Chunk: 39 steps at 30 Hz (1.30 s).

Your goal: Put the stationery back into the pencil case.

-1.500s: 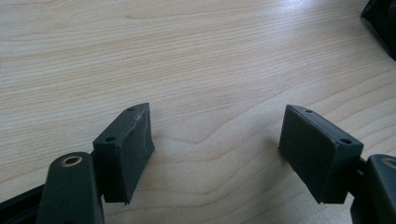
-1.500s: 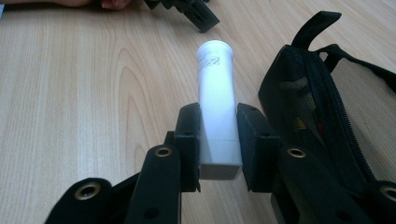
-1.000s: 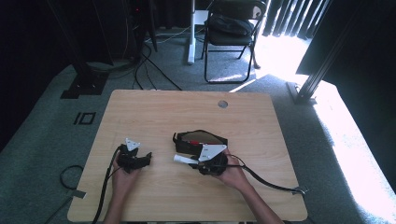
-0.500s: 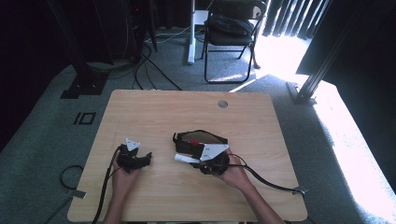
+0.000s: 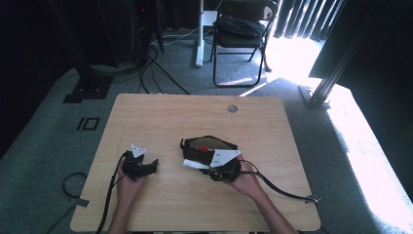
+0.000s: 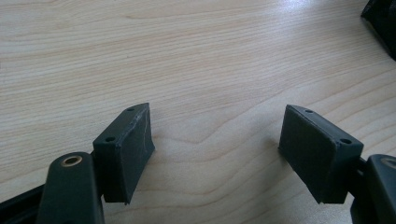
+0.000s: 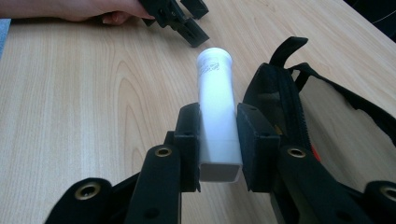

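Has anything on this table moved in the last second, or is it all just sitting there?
Nothing has visibly moved. The right gripper stays shut on the white tube beside the black pouch, and the left gripper stays open over bare wooden table, with both hands where they were.

Print on white tube [image 7: 215,112] illegible
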{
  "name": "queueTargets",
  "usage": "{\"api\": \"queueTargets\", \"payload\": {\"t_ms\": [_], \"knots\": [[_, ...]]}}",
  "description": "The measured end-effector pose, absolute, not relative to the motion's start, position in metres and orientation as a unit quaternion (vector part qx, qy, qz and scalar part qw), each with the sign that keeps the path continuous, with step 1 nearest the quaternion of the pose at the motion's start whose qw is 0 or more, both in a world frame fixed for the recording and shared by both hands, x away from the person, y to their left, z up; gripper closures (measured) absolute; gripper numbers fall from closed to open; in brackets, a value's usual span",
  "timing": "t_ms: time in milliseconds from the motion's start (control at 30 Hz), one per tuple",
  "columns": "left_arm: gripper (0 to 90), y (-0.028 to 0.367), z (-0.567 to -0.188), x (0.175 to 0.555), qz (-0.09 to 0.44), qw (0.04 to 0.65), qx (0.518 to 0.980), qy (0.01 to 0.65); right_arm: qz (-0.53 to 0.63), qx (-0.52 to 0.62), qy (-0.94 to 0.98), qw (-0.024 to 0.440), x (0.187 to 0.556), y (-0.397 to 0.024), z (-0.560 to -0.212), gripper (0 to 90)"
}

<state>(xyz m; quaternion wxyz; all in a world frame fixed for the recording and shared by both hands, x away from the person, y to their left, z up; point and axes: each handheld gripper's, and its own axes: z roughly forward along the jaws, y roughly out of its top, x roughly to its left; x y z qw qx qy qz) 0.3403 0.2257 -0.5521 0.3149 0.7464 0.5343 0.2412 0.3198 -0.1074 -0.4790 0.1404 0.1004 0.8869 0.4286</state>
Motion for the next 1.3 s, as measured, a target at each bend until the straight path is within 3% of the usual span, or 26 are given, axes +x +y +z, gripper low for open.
{"api": "queueTargets", "payload": {"t_ms": [1300], "knots": [[25.9, 0.226, -0.552, 0.340, 0.241, 0.315, 0.746, 0.534, 0.434, 0.115, 0.878, 0.166, 0.335, -0.126, -0.457, 70.9]]}}
